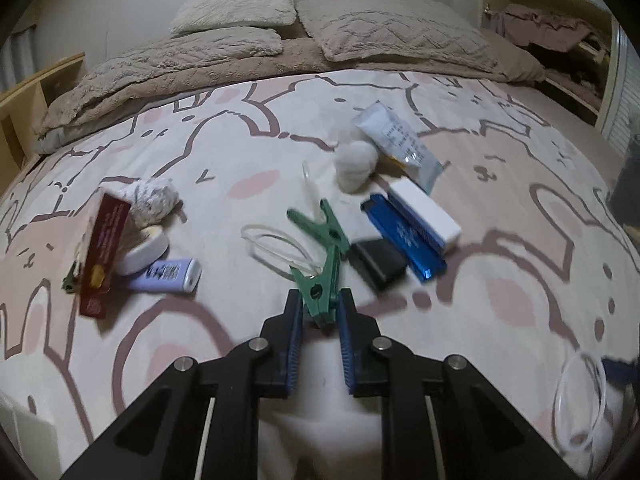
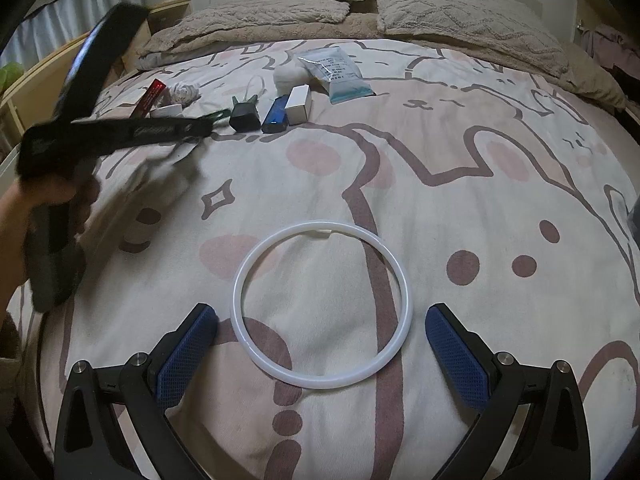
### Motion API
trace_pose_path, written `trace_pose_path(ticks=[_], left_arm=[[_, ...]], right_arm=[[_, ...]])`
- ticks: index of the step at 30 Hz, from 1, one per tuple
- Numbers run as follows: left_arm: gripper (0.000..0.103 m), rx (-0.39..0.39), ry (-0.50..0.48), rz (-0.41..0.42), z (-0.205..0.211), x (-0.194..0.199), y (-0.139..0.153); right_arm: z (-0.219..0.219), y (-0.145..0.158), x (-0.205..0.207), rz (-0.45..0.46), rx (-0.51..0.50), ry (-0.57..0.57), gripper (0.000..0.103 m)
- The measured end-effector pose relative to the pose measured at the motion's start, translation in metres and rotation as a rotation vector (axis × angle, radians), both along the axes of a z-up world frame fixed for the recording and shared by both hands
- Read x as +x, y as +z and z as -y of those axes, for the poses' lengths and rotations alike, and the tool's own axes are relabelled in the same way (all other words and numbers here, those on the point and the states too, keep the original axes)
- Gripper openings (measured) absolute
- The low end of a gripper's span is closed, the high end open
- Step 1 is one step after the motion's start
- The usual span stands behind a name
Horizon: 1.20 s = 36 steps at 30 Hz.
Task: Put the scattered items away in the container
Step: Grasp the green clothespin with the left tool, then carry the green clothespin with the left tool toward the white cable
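My left gripper (image 1: 322,312) is shut on the tail of a green clothes clip (image 1: 326,276), its blue pads pressing both sides. A second green clip (image 1: 320,224) lies just beyond, over a clear loop band (image 1: 276,244). To the right lie a black block (image 1: 376,264), a blue box (image 1: 404,236) and a white box (image 1: 424,212). My right gripper (image 2: 320,314) stands open low over a white ring (image 2: 237,304), touching nothing. In the right wrist view the left gripper (image 2: 140,132) reaches in from the left, held by a hand (image 2: 24,208).
All this lies on a bed sheet (image 1: 520,240) with a rabbit print. At left lie a dark red box (image 1: 104,252), a white tin (image 1: 144,250), a lavender bottle (image 1: 168,276) and crumpled cloth (image 1: 152,198). Cotton balls (image 1: 354,164) and a white pouch (image 1: 396,140) sit further back. Pillows (image 1: 396,28) line the headboard.
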<state>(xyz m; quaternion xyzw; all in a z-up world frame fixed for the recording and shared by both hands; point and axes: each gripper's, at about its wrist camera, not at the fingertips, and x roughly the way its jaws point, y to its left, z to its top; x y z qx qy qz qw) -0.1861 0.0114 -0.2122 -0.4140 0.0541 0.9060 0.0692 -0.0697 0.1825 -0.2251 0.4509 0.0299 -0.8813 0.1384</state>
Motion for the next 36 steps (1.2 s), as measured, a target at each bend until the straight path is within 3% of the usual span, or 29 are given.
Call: trace_pose_path(ticks=[16,23,36], left_arm=[[0.017,0.064,0.019,0.080,0.006,0.067,0.004],[0.017,0.024,-0.033,0.109,-0.014,0.098,0.006],[0.017,0.093,-0.042,0.165,-0.013,0.146,0.005]], right_arm=[[-0.004,-0.001,-0.003,0.012,-0.034,0.002,0.103],[-0.006,0.000,-0.003,0.014,-0.047,0.001,0.103],[-0.007,-0.001,-0.003,0.015,-0.056,0.001,0.103]])
